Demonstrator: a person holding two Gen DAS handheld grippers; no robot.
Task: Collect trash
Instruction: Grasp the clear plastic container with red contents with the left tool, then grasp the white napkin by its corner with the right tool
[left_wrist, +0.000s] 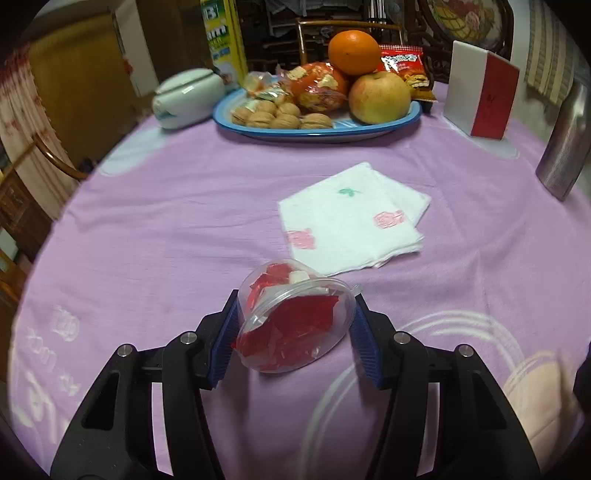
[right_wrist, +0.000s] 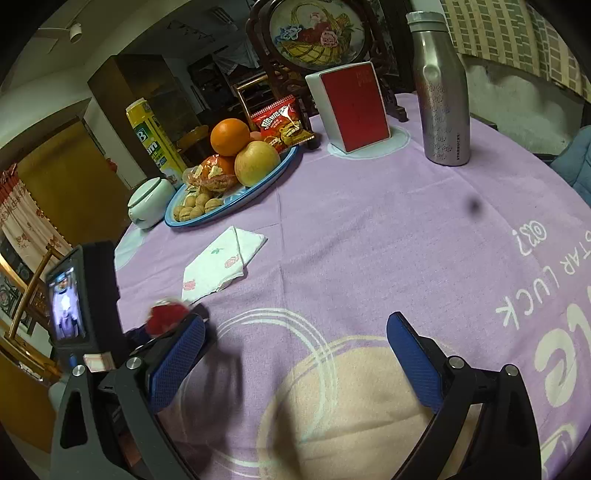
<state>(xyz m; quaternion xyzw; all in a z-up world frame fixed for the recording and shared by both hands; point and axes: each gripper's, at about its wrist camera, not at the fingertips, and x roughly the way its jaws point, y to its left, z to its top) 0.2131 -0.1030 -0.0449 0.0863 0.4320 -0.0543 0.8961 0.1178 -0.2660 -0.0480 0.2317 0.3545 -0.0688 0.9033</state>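
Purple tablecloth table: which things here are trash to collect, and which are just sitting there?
Trash:
clear plastic cup of red wrappers, between the left gripper pads
crumpled white floral napkin

Lying about:
blue oval fruit tray
steel bottle
red-and-white box

Both grippers: black plastic arms w/ silver screws; ribbed blue pads on fingers (left_wrist: 364, 350), either side of the screws.

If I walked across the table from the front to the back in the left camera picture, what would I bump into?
Near to far: the clear plastic cup with red scraps, between the left gripper's blue fingers → the folded napkin with pink flowers → the blue plate of walnuts and fruit.
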